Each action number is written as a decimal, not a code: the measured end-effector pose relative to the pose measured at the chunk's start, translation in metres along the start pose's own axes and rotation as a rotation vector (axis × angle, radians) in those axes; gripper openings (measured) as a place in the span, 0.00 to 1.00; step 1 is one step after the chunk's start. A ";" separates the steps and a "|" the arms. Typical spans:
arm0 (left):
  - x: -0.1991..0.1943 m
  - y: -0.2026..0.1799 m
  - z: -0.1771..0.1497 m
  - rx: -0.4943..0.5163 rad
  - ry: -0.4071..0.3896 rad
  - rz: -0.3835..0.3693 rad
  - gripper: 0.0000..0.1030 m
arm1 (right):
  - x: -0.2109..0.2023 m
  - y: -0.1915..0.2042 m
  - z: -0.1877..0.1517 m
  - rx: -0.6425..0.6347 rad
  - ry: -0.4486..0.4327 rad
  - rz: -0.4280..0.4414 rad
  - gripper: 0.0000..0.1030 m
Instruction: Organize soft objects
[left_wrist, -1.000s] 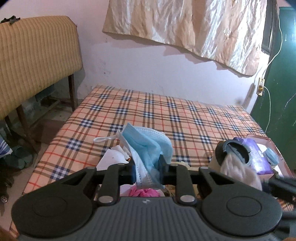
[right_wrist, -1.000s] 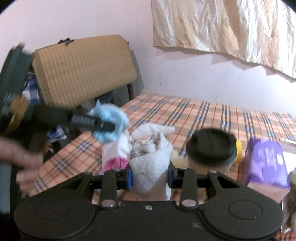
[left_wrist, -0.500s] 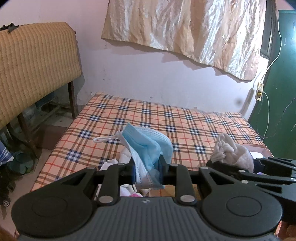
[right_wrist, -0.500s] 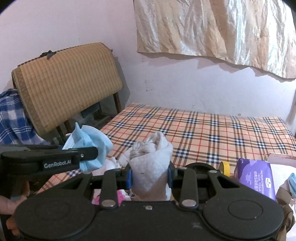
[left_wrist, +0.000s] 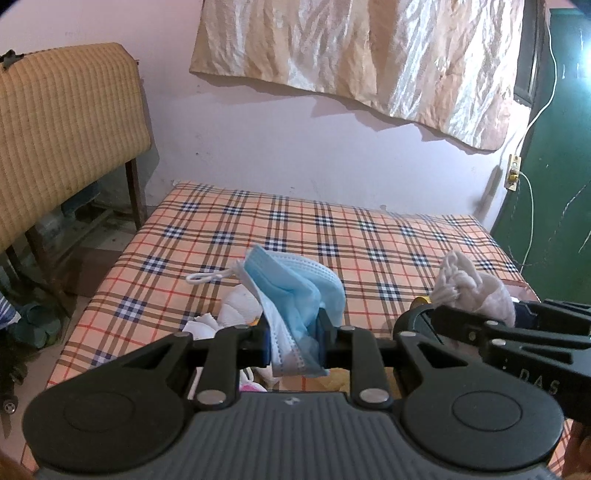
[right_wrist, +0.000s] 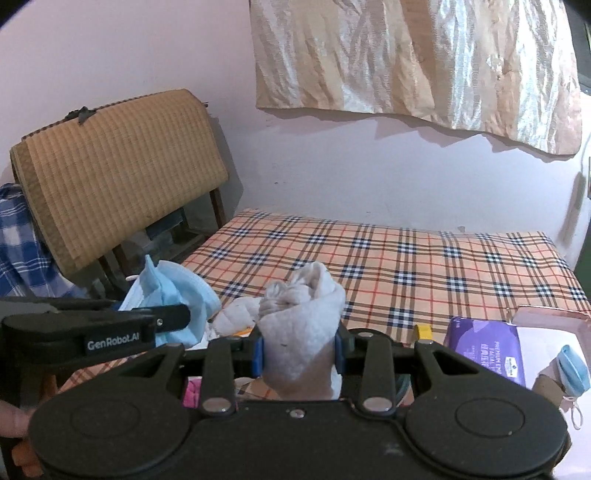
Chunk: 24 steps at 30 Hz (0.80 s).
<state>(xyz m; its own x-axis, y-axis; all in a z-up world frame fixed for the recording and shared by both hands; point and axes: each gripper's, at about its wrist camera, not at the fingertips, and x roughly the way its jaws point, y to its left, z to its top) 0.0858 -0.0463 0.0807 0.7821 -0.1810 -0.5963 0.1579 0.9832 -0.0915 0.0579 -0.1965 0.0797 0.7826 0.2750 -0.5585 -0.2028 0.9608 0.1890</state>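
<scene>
A plaid-covered mattress (left_wrist: 332, 236) is set against the pale plastered wall (left_wrist: 295, 147), on which a crinkled beige sheet (left_wrist: 369, 55) is hung above it. A woven-cane chair back (left_wrist: 62, 122) is placed to the mattress's left. A pleated blue face mask (left_wrist: 295, 295) is clamped between the fingers of the left gripper (left_wrist: 293, 341) above the mattress's near edge, with crumpled white cloths (left_wrist: 232, 310) lying beneath and to its left. To the right, a rolled white towel (right_wrist: 303, 325) is pinched in the right gripper (right_wrist: 299, 354). A purple tissue pack (right_wrist: 484, 350) is placed further right, and beyond it a second blue mask (right_wrist: 572, 373) lies.
</scene>
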 end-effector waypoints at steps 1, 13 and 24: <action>0.000 -0.001 0.000 -0.001 0.001 -0.002 0.24 | 0.000 -0.002 0.000 0.003 -0.001 -0.002 0.41; 0.006 -0.020 0.001 0.016 0.009 -0.027 0.24 | -0.004 -0.018 0.000 0.025 -0.004 -0.033 0.41; 0.012 -0.039 0.003 0.035 0.017 -0.054 0.24 | -0.009 -0.034 0.000 0.038 -0.009 -0.065 0.41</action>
<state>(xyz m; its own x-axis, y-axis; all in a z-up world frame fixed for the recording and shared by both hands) 0.0905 -0.0868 0.0798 0.7615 -0.2335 -0.6046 0.2211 0.9705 -0.0964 0.0578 -0.2312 0.0784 0.7987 0.2120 -0.5632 -0.1293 0.9745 0.1835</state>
